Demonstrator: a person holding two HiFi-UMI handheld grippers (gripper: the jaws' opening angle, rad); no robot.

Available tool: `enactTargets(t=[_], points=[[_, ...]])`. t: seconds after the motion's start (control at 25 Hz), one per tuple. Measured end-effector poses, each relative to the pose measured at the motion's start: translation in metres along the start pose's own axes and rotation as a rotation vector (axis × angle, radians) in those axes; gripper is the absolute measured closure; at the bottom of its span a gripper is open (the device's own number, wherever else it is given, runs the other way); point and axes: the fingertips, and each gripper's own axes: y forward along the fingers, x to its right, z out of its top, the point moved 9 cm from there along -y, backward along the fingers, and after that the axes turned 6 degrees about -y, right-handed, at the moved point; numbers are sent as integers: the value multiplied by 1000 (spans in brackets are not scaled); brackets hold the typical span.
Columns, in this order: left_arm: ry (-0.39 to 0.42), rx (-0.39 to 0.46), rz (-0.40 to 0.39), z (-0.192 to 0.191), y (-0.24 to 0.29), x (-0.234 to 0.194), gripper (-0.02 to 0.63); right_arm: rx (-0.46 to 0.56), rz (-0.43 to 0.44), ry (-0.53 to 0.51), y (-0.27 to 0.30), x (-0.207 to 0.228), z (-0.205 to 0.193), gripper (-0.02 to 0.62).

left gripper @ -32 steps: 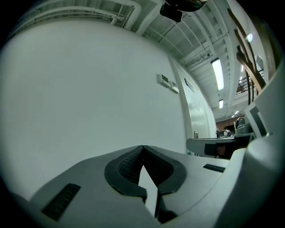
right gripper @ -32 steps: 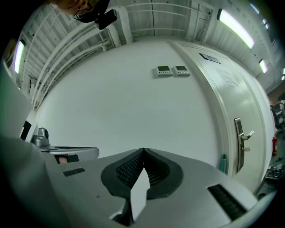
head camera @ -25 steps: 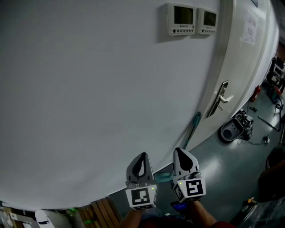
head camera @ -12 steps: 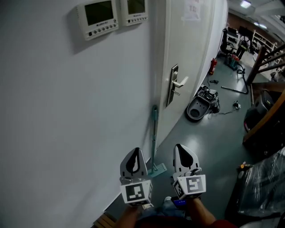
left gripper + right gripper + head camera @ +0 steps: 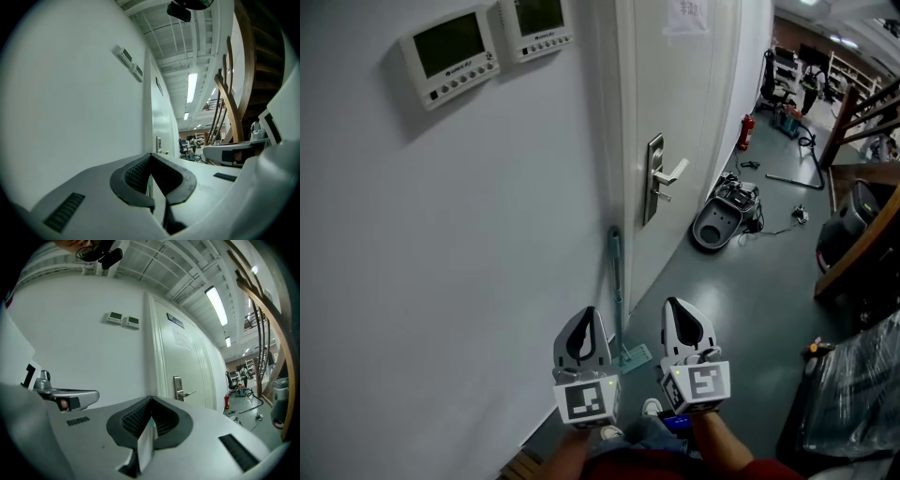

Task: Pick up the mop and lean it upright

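The mop [image 5: 617, 281] stands upright against the wall [image 5: 487, 244], just ahead of the left hand-held gripper [image 5: 589, 323] and the right hand-held gripper [image 5: 682, 319], apart from both. Both have their jaws closed together on nothing. The task looks finished, with nothing left to do.

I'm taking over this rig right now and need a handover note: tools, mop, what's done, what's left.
Left tool: shut, empty.
Right tool: shut, empty, beside the left one.
Mop: upright against the wall, next to the door frame, with its head on the floor. Neither tool touches it.
Done: the mop appears to be leaned upright.
Left: nothing obvious; perhaps check it won't slide.
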Motion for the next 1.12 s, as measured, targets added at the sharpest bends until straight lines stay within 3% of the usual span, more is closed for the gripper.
enactTargets(t=[0.4,0.8,1.04,1.12], points=[[5,24,40,4,14,-2,591,-60,83,-2,46,2,-31,577],[9,17,84,0,23,-10,591,-79,91,-21,102,0,-56,577],[10,15,91,-3,28,-8,591,-147,107,-18,139,1,-81,574],[12,15,92,-4,29,-8,591,-169,126,-7,151,0,-91,521]])
